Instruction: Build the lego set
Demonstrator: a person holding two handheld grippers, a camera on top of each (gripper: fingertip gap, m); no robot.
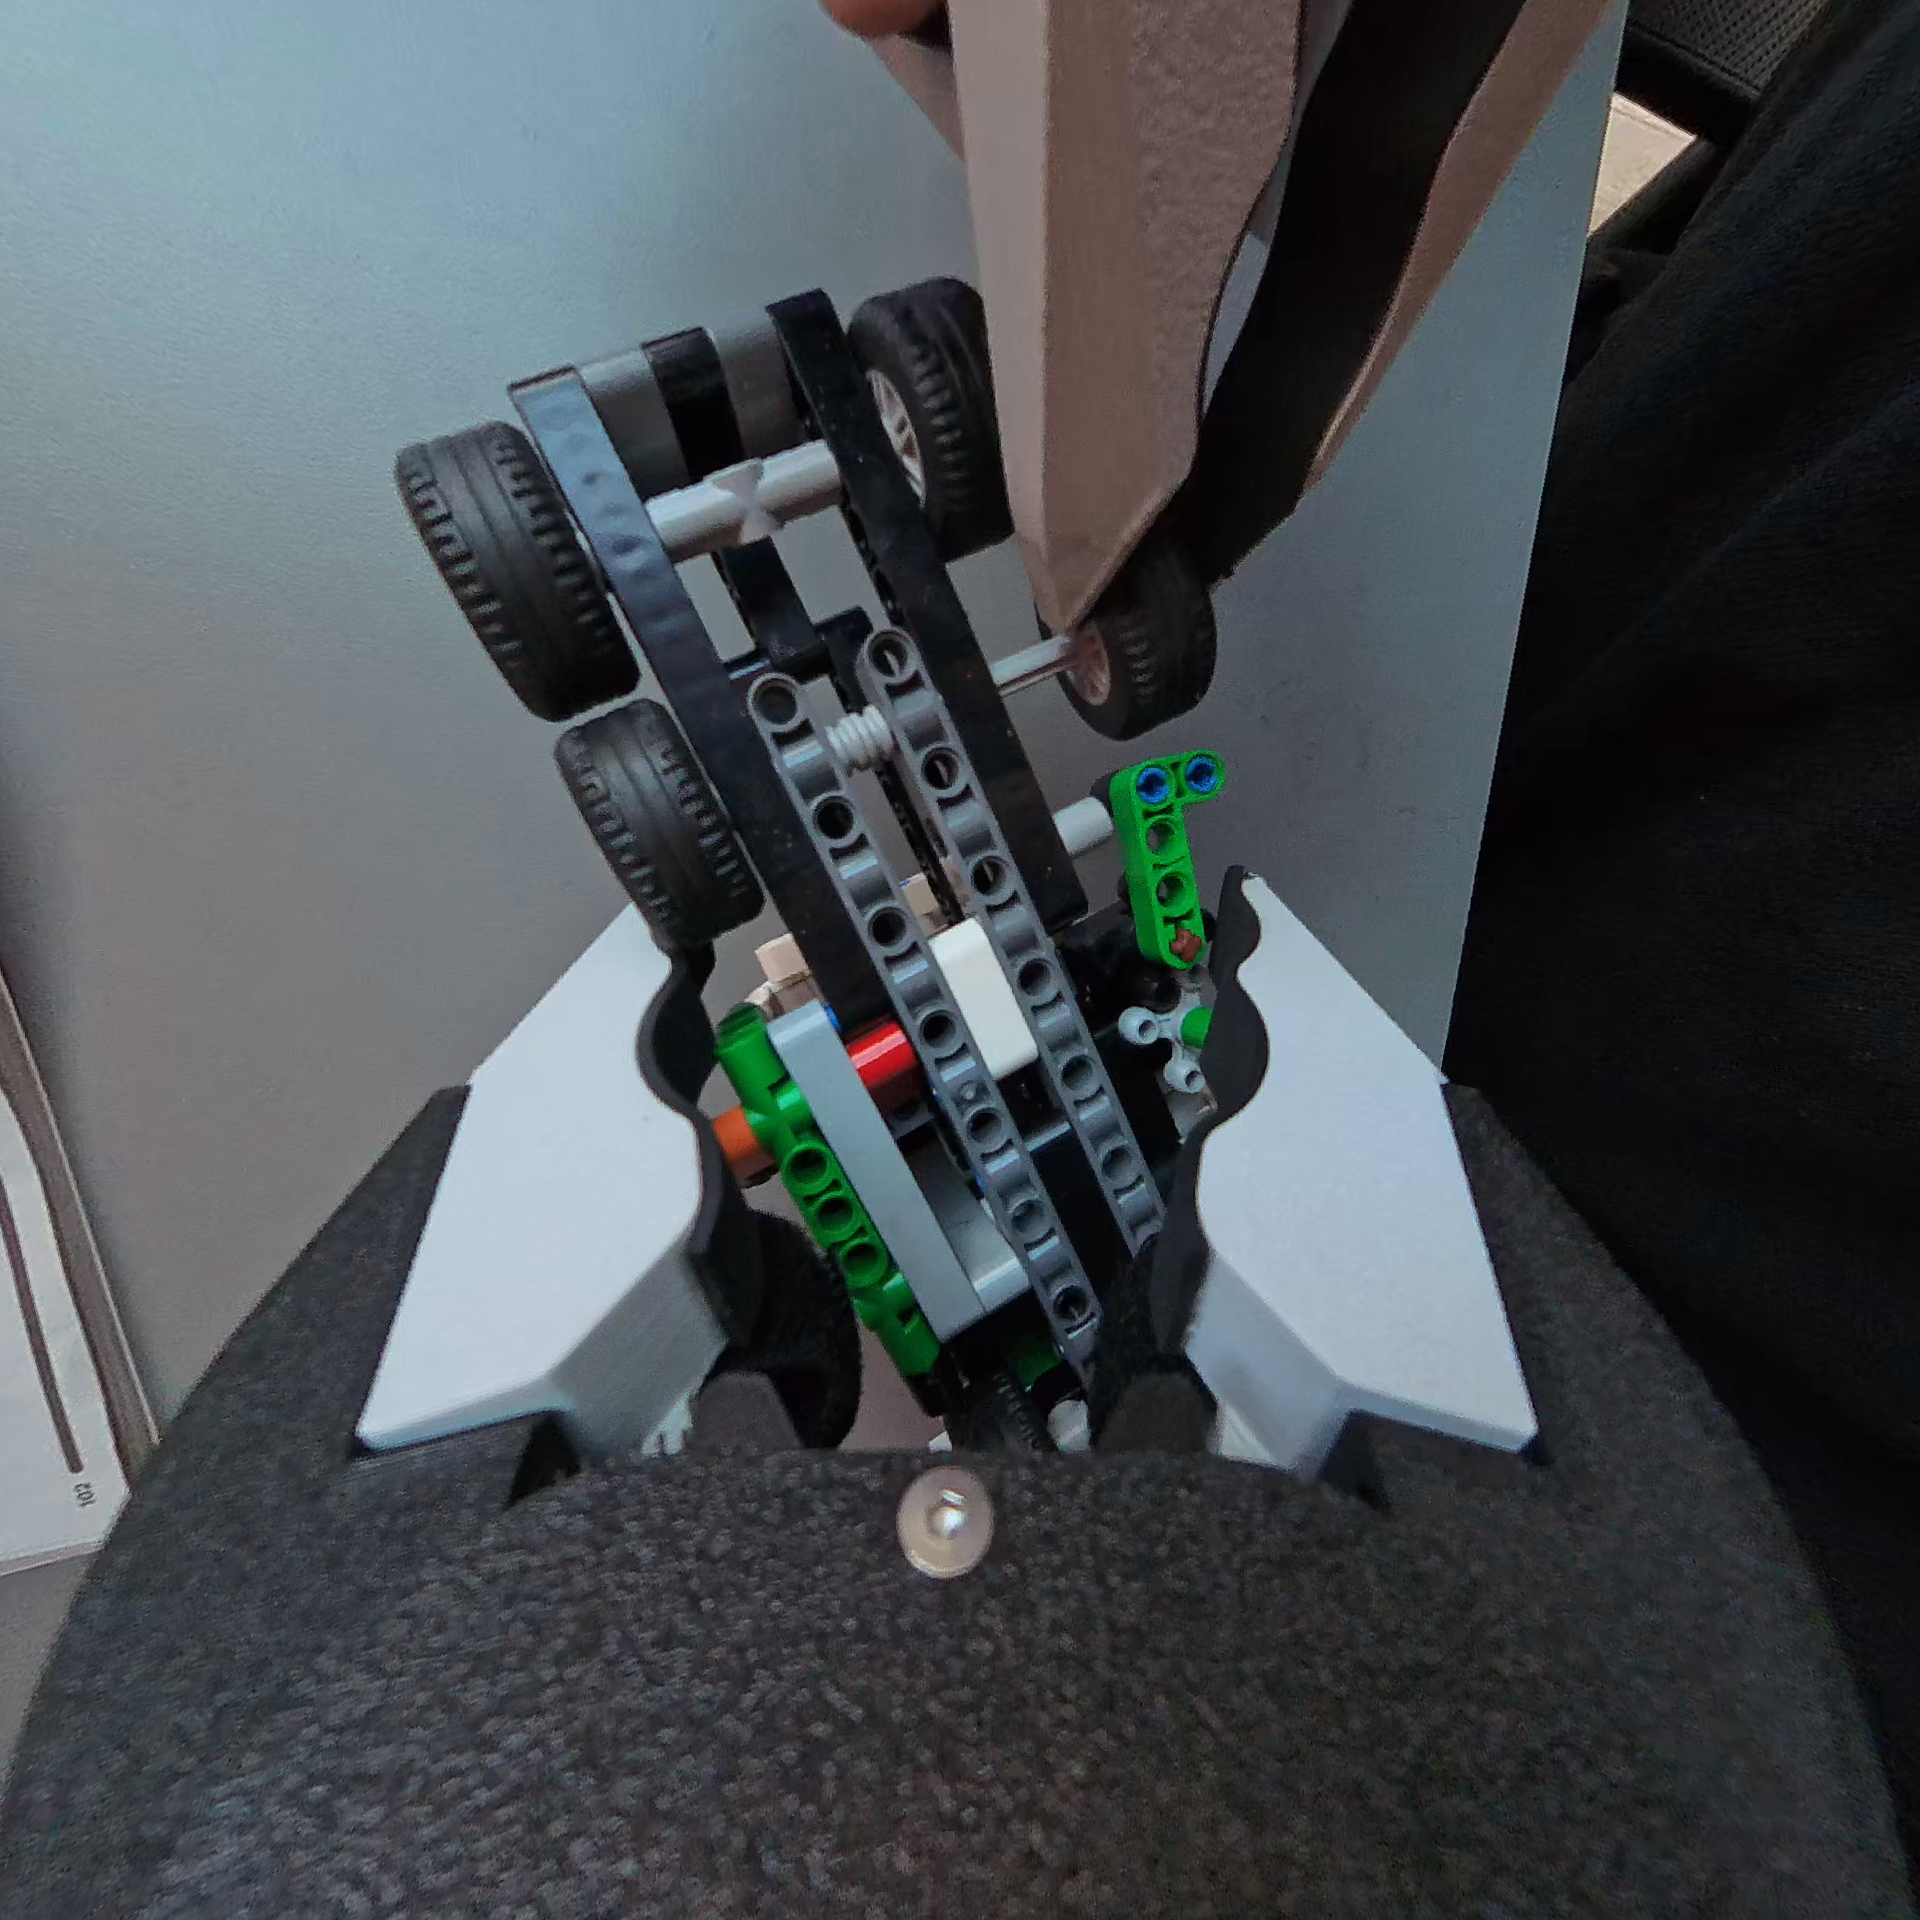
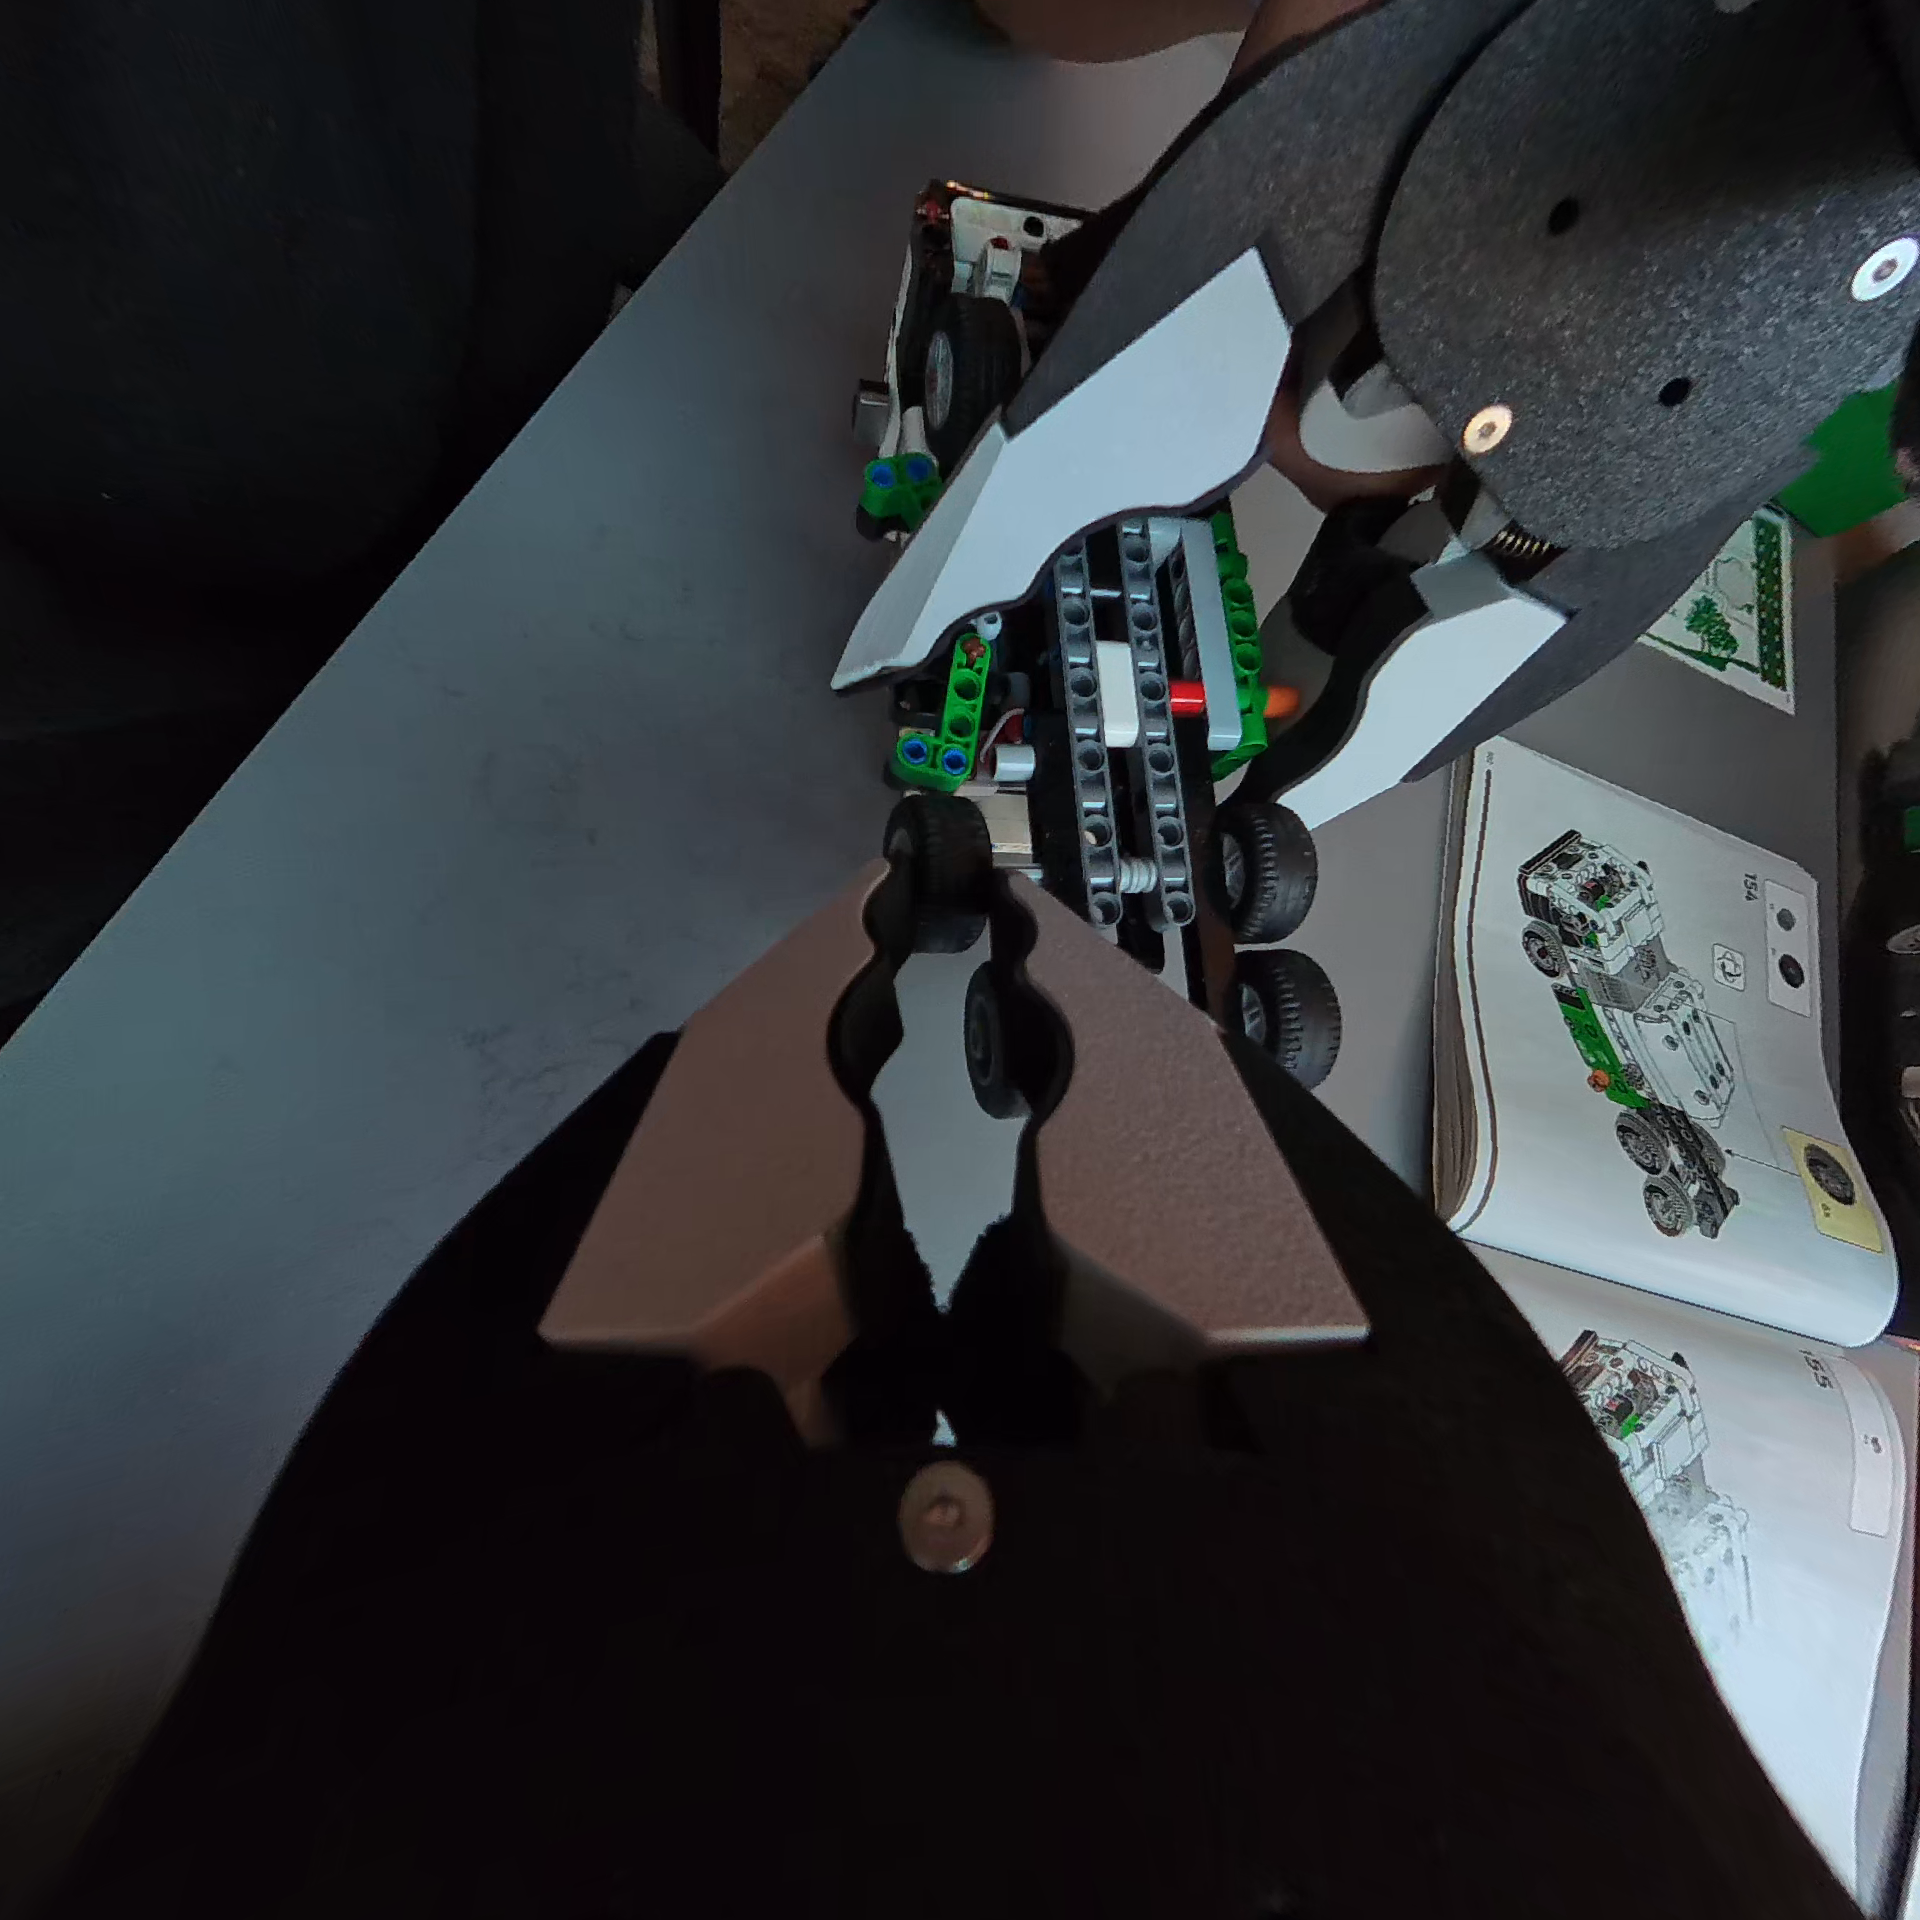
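Observation:
My left gripper (image 1: 956,935) is shut on the lego truck chassis (image 1: 894,925), held upside down with its grey beams and black wheels facing me. My right gripper (image 2: 940,899) is shut on a black wheel (image 2: 935,852), which sits at the end of a grey axle on the side of the chassis (image 2: 1117,748). In the left wrist view the right gripper (image 1: 1143,592) comes down from the top, pinching that wheel (image 1: 1153,675). Three other wheels (image 1: 520,561) sit on the chassis. The left gripper (image 2: 1070,717) also shows at the upper right of the right wrist view.
An open instruction booklet (image 2: 1621,1039) lies on the grey table (image 2: 468,779) to the right. A separate white and black lego sub-assembly with a wheel (image 2: 956,343) lies farther off on the table. A person's dark clothing (image 1: 1714,727) fills the right side. Tip to tip, the grippers are about 6 cm apart.

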